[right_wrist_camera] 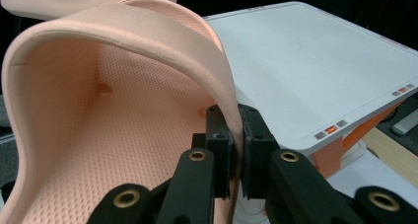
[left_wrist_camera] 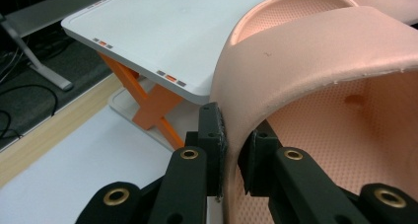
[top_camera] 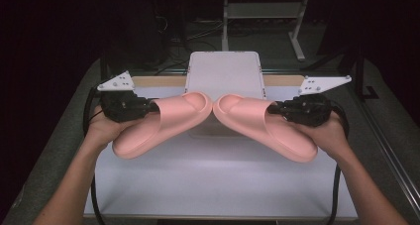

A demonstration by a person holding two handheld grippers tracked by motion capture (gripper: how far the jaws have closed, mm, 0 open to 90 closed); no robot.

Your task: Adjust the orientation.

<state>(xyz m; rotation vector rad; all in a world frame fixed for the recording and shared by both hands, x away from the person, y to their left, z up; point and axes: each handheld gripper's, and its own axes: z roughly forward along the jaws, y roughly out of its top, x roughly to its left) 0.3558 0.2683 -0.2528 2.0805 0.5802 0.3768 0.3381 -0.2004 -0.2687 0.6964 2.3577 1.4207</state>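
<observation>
Pink slippers (top_camera: 163, 123) pinched, tongs (top_camera: 148, 106) raised level

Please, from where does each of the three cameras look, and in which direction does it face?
High view: above the person's side, facing forward and down on the white table; both forearms, left gripper and right gripper each hold a pink slipper.
Left gripper view: rides that gripper, looking along its jaws clamped on the left slipper strap.
Right gripper view: likewise, jaws clamped on the right slipper strap.
Shared: all three show the white raised platform behind the slippers.
</observation>
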